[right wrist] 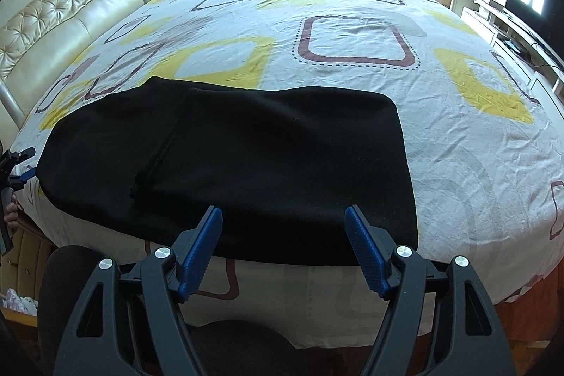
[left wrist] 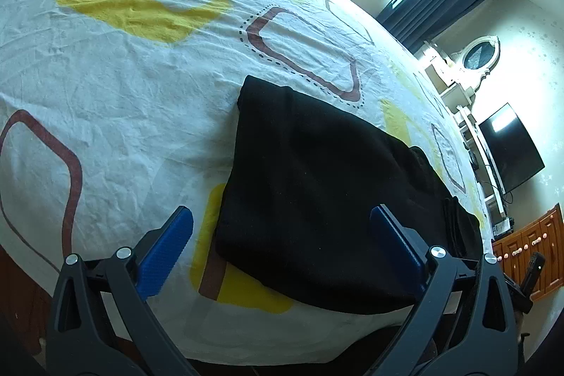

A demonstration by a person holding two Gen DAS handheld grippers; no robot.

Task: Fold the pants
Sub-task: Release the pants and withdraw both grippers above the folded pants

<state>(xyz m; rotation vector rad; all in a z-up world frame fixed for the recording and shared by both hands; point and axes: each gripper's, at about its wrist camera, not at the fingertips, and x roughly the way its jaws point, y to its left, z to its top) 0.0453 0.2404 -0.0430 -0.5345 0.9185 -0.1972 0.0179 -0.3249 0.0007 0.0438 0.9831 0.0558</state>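
In the left wrist view, the black soft fabric pants (left wrist: pixel 317 185) lie on the white bed sheet with yellow and brown square patterns (left wrist: pixel 141 87), near the close edge of the bed, and they already look like a compact rectangle with layers stacked at the right end, where a lower part shows under the top one. The left gripper (left wrist: pixel 282 235) with blue ribbed pads hangs above the near left part of the cloth with its jaws spread wide and nothing between them. In the right wrist view the same pants (right wrist: pixel 246 157) stretch from left to right along the near edge of the sheet (right wrist: pixel 458 147); a seam line runs across the left part, so I judge that at least one fold is done and perhaps one more fold, to make it shorter, is left. The right gripper (right wrist: pixel 283 236) hovers over the near edge of the cloth, its jaws also spread and holding nothing. No container is visible on the bed in either view; the far furniture is too small to tell what it holds
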